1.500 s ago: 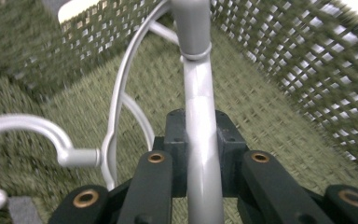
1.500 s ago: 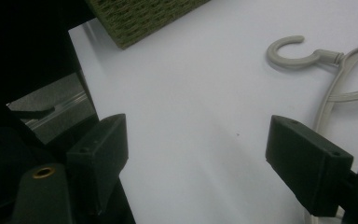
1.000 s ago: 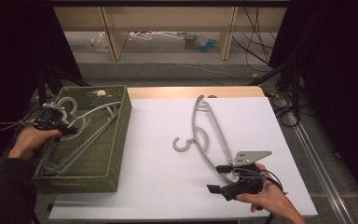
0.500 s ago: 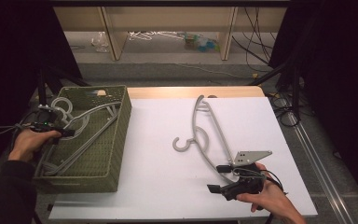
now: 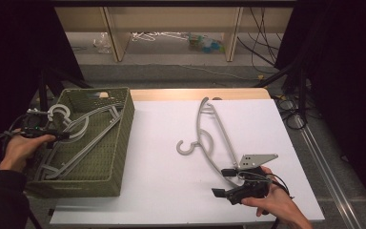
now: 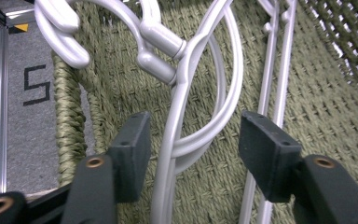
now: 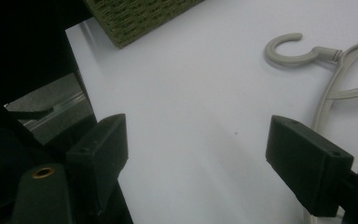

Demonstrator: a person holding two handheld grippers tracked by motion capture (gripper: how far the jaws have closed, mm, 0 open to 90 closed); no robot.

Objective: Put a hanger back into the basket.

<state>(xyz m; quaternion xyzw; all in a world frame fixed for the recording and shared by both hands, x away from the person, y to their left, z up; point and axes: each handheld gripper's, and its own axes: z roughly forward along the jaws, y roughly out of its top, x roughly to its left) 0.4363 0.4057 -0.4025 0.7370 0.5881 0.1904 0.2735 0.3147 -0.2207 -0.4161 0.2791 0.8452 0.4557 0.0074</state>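
Note:
A green woven basket (image 5: 121,143) stands at the table's left and holds several silver-grey hangers (image 5: 83,136). At the basket's left rim is my left gripper (image 5: 45,134); its jaws have just been opening. The left gripper (image 6: 193,149) is open around the neck of a hanger (image 6: 172,154), and its pads (image 6: 133,142) stand clear of it. Another grey hanger (image 5: 209,138) lies on the white table. At that hanger's near end my right gripper (image 5: 223,182) rests open. Its jaws (image 7: 196,158) have bare table between them, and the hanger's hook (image 7: 289,49) lies beyond them.
The white tabletop (image 5: 162,191) has free room between the basket and the loose hanger. A wooden shelf (image 5: 171,28) with clutter under it stands behind the table. Cables (image 5: 290,105) and a rail run along the floor at the right.
My left gripper's jaws have opened and let go of the hanger's neck in the basket. The right gripper and the hanger on the table have not moved.

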